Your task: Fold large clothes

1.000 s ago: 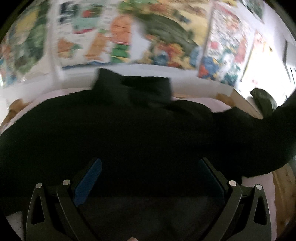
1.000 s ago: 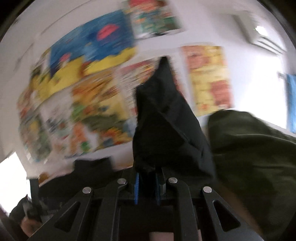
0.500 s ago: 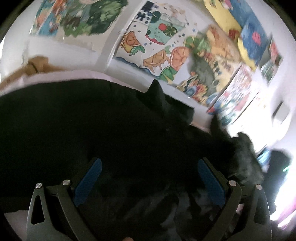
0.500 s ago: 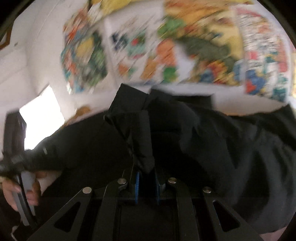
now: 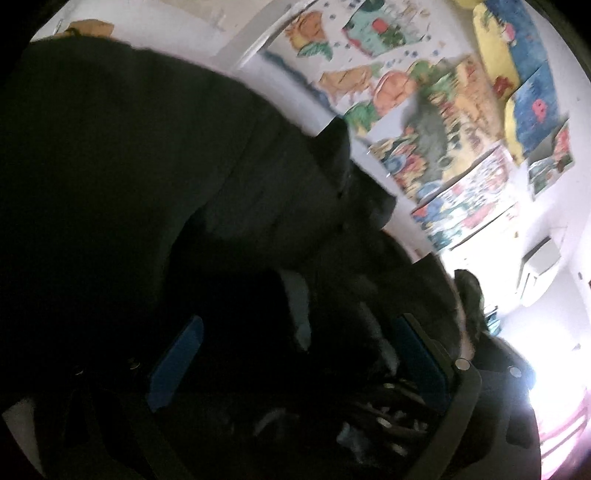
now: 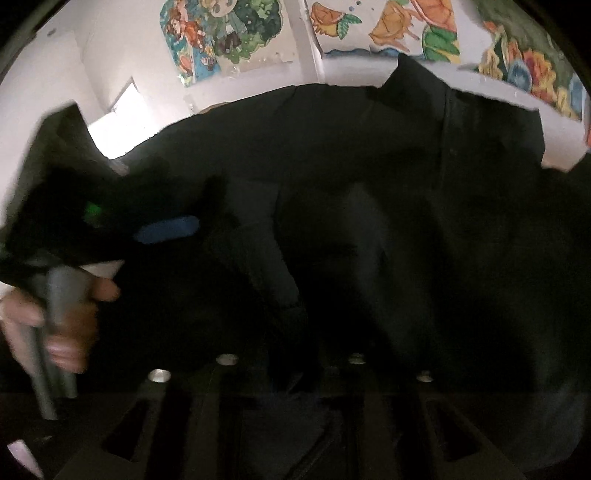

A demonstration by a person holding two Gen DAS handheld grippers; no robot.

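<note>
Nearest the right camera, the jaws of the right hand-held gripper (image 6: 291, 373) have just been opening. They are being held slightly apart, with the end of a folded sleeve (image 6: 266, 266) lying between them, seemingly no longer pinched. The sleeve's long axis is being carried away from that hand-held gripper, up and leftward across the body of the black garment (image 6: 443, 240). This right one is judged the nearer for the next fold.

The left hand-held gripper (image 5: 295, 358) is being kept wide open, blue pads well apart over rumpled dark cloth and nothing clamped. In the right view it is being gripped by a hand (image 6: 55, 314) at the garment's left side.

The garment is being shown as thick, matte and soft, spread broad beneath both tools. Its collar (image 6: 417, 81) is being pointed toward the white wall, where bright posters (image 6: 229, 33) are being displayed.
</note>
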